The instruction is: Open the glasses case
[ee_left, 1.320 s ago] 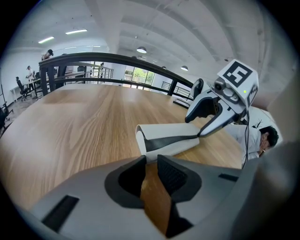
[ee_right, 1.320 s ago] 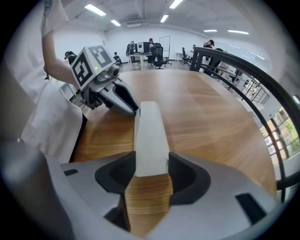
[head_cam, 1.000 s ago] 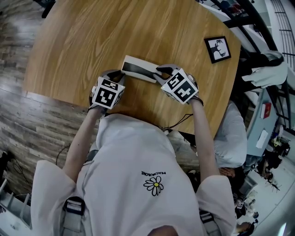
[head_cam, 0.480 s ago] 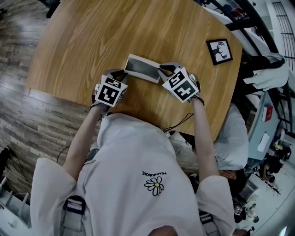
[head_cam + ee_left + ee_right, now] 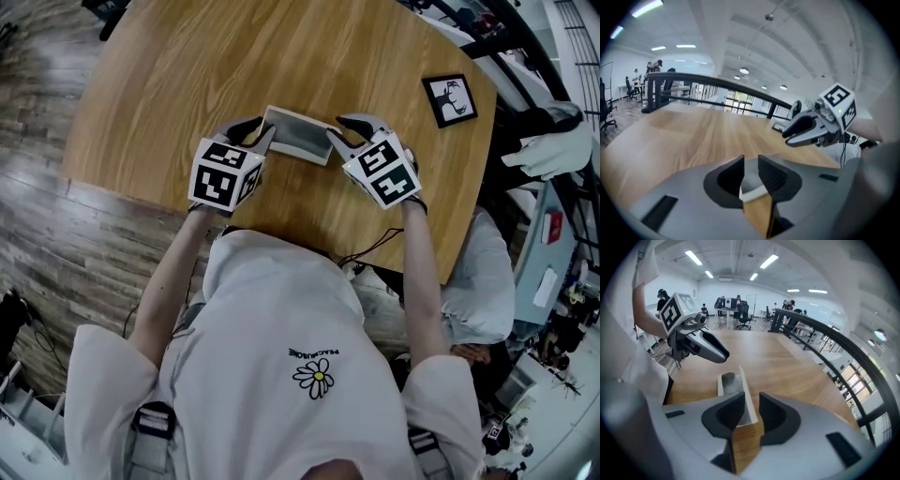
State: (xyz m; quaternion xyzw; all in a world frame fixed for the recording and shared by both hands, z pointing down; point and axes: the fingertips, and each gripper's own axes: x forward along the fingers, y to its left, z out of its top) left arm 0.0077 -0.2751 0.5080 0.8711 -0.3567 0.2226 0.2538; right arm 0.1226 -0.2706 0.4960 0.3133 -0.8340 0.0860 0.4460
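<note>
**A:** Starting at the left gripper (image 5: pixel 751 164), what are its jaws on?

**B:** The pale rim at the left end of the cream-white rectangular glasses case with a grey lining (image 5: pixel 298 136). The rim spans the gap and touches both pads, so it is a grip, though those jaws are easing apart right now.

**A:** And the right gripper (image 5: pixel 751 397)?

**B:** Its jaws are opening too. One thin white wall of the case runs up between them. It lies against one jaw, with a slit of bare wood showing before the other, so I'd call that no real hold.

**A:** Where is the case?

**B:** Slung between the two grippers, over the light-brown wooden table (image 5: pixel 234 56), just inside its near edge by the person's body and about midway along. I cannot tell whether it touches the top. A small black-framed picture (image 5: pixel 449 99) lies well apart, by the right edge.

**A:** Which step is this?

**B:** The grey lining faces up, so I judge the case already parted and the opening nearly done. Next, I'd say, one shell needs a firm pinch while the other is swung fully back. Both holds are loosening, so the case wants the tabletop under it first.
</note>
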